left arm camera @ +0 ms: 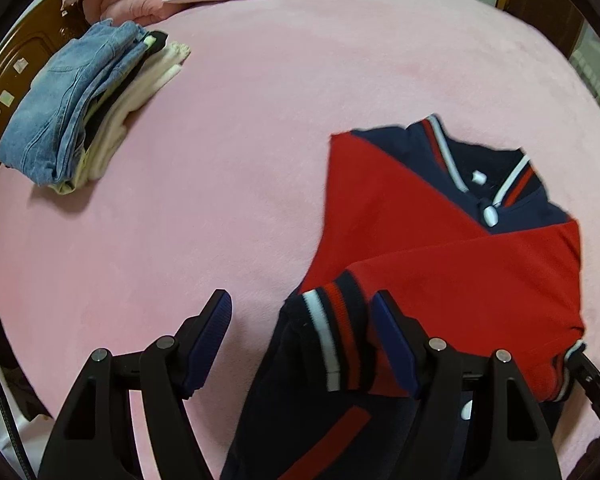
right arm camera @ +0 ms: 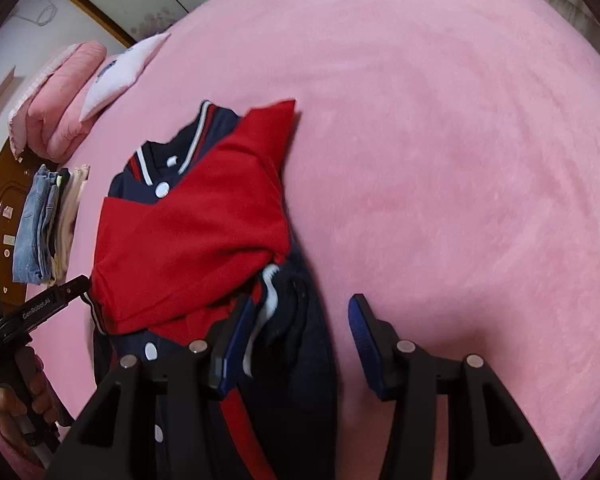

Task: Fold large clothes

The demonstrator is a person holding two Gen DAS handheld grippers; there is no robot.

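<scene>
**Kid:** Where is the jacket (left arm camera: 440,248) now?

**Helper:** It lies on the pink bed (left arm camera: 240,160), partly folded. Both red sleeves are laid across the front, and the dark bottom part hangs toward us. One striped cuff (left arm camera: 332,332) sits between the fingers of the left tool (left arm camera: 302,338).

**Kid:** Is the tool pinching it?

**Helper:** No. Its fingers stand apart, and only the right-hand one is close to the cuff. The right tool (right arm camera: 300,344) is apart too, over the dark hem, holding nothing.

**Kid:** What should happen next?

**Helper:** I think the bottom gets folded up over the sleeves. Grab both lower corners evenly (so the sleeves stay put) and lift slowly.

**Kid:** How are the hands held?

**Helper:** Both tools point steeply down at the bed. A hand (right arm camera: 24,400) grips the left tool's handle.
</scene>
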